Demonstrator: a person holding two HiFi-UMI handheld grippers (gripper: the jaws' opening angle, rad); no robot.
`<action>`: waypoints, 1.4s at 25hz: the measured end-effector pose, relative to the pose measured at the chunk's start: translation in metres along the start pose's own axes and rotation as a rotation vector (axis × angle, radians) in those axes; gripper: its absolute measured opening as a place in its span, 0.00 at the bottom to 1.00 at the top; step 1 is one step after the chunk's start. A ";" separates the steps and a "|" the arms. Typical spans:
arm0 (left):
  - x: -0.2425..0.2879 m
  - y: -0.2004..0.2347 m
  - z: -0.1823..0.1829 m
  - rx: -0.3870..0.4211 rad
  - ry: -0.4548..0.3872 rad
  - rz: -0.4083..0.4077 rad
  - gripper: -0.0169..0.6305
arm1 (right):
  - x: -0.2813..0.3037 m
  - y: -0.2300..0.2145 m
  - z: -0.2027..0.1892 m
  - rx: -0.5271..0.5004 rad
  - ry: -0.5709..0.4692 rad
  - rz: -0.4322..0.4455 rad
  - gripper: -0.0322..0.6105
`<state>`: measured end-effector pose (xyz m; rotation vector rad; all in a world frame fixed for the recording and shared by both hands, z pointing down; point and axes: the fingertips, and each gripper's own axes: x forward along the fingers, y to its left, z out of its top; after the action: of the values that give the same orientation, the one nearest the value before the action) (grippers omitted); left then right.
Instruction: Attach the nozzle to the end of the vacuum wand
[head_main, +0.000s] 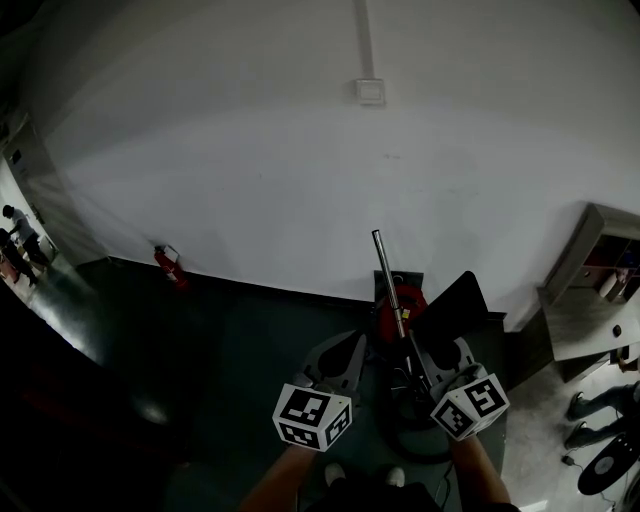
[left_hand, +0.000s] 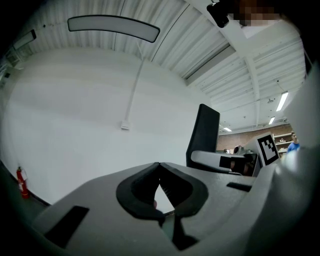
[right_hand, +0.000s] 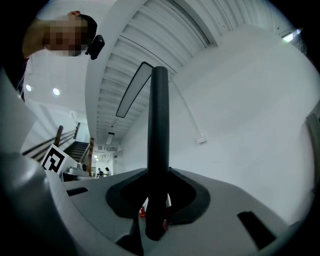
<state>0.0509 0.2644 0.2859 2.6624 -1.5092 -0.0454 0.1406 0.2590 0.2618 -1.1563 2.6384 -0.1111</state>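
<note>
Count: two grippers, each with one marker cube; one vacuum wand; one red vacuum body; one fire extinguisher; one wall box; one dark upright panel.

Left gripper (head_main: 343, 352) (left_hand: 159, 166): jaws pressed together at the tips with nothing between them. It was held level and just left of the wand, apart from it.

Right gripper (head_main: 428, 372) (right_hand: 157, 200): jaws pinched on the lower part of the vacuum wand (head_main: 392, 290) (right_hand: 160, 125). The wand rose nearly upright from the grip, leaning slightly left in the head view. Its upper end stood free against the white wall (head_main: 250, 160).

The red vacuum body (head_main: 402, 302) sat on the floor behind the wand's lower stretch. I could not tell whether they touched. The nozzle could not be picked out in the dark clutter at the base.

Edges and room: the dark upright panel (head_main: 457, 303) (left_hand: 204, 132) stood just right of the wand, and a cabinet (head_main: 600, 250) stood further right. On the left, dark floor (head_main: 230, 340) ran to the fire extinguisher (head_main: 168, 266) (left_hand: 21, 181) at the wall's foot, well apart from both grippers. The wall box (head_main: 369, 91) (left_hand: 125, 126) sat high above the wand's tip.
</note>
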 end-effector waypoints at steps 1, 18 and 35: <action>-0.002 0.002 -0.001 -0.002 0.001 -0.001 0.03 | 0.001 0.002 -0.001 0.001 0.001 0.000 0.20; -0.020 0.061 -0.027 -0.046 0.058 -0.084 0.03 | 0.038 0.027 -0.033 -0.005 0.011 -0.097 0.20; 0.041 0.096 -0.054 -0.074 0.113 -0.100 0.03 | 0.076 -0.034 -0.058 0.033 0.040 -0.140 0.20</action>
<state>-0.0064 0.1834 0.3488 2.6318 -1.3151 0.0416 0.1005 0.1786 0.3079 -1.3401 2.5774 -0.2059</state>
